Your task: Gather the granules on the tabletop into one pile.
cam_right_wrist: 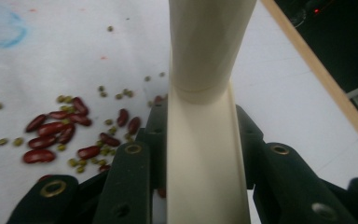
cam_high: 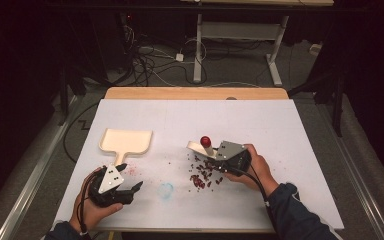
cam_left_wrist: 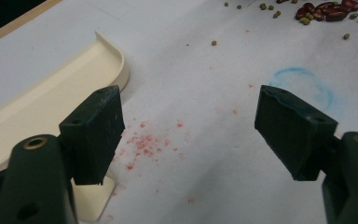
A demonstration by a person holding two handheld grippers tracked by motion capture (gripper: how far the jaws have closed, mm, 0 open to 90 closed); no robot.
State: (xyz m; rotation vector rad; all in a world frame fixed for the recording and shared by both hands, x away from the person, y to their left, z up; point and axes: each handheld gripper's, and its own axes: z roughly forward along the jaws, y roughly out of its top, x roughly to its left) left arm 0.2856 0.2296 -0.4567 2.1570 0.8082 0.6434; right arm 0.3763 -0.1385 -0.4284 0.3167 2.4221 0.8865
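At the near counter [cam_high: 280,150] edge the left tongs [cam_high: 130,176] are held spread and empty beside the dustpan [cam_high: 126,140], while farther right the right tongs [cam_high: 211,159] are pinched on a cream brush [cam_right_wrist: 205,140], red-knobbed, raised over scattered beans [cam_high: 202,177], a blue ring [cam_high: 166,190] between.

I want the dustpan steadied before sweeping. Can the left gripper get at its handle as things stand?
Probably yes: the left gripper is open, its fingers right by the dustpan handle, with nothing between.
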